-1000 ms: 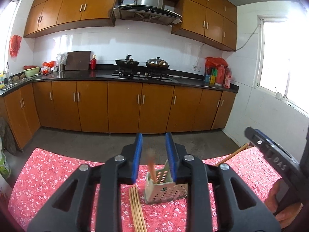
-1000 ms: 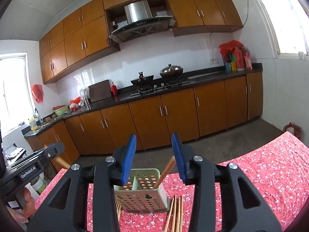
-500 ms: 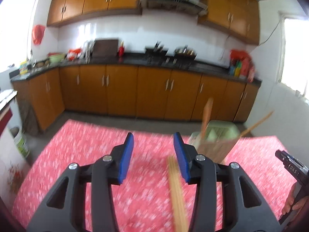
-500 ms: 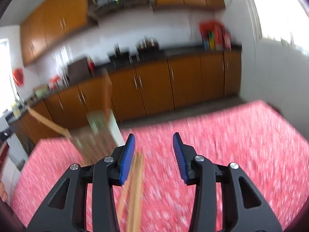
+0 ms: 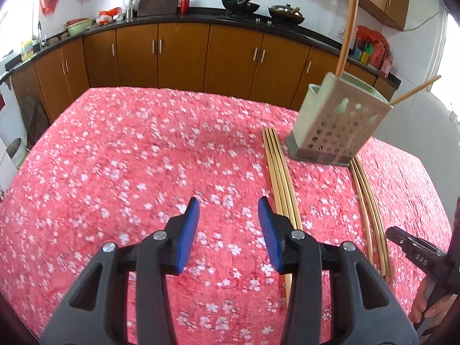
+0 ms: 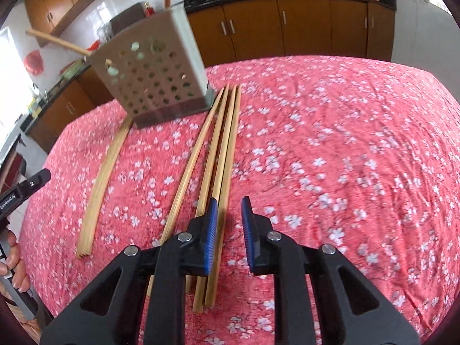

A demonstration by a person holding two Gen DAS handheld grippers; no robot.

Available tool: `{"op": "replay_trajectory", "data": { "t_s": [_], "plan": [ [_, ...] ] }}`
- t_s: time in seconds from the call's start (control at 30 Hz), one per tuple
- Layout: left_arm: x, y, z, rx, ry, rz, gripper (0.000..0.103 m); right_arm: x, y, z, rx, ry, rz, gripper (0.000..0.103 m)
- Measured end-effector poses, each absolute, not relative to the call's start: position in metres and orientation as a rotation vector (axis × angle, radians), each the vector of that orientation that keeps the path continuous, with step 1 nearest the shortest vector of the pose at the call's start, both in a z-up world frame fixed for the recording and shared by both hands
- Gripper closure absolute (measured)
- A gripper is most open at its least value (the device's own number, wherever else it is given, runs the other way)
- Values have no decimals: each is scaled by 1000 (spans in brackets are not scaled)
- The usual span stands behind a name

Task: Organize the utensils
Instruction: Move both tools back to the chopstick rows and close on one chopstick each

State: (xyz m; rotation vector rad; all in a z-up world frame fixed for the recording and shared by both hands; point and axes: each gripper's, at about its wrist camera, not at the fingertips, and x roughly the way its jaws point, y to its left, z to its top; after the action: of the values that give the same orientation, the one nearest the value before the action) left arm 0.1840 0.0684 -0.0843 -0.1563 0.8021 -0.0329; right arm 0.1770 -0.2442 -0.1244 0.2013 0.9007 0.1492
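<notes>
Wooden chopsticks (image 6: 221, 155) nearer than before — right gripper (image 6: 229, 215) jaws closing, empty; left gripper (image 5: 228, 220) jaws released.

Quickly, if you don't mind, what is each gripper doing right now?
Left gripper: open, nothing between its fingers, over the cloth.
Right gripper: closing, still open, a chopstick beside its left finger, not gripped.

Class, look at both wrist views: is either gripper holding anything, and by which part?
Nothing is held. The left gripper is open over bare cloth; the right gripper's jaws are closing empty, beside the rightmost light wooden chopsticks.
</notes>
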Motion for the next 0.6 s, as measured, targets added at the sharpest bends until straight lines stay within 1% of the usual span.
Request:
{"op": "replay_trajectory", "data": {
  "t_s": [0.33, 0.4, 0.5, 0.53, 0.6],
  "plan": [
    [188, 52, -95, -161, 846, -72, 61, 179, -242, -128, 126, 900, 107, 85],
    [188, 50, -98, -159, 854, -80, 61, 181, -242, -130, 111, 890, 76, 89],
    [188, 48, -101, -155, 862, -88, 61, 183, -246, -131, 123, 891, 69, 89],
    [189, 47, -102, -154, 866, -92, 61, 183, -247, -131, 110, 888, 57, 92],
    [189, 44, -105, -152, 875, -105, 64, 184, -252, -132, 105, 881, 15, 94]
  ]
}}
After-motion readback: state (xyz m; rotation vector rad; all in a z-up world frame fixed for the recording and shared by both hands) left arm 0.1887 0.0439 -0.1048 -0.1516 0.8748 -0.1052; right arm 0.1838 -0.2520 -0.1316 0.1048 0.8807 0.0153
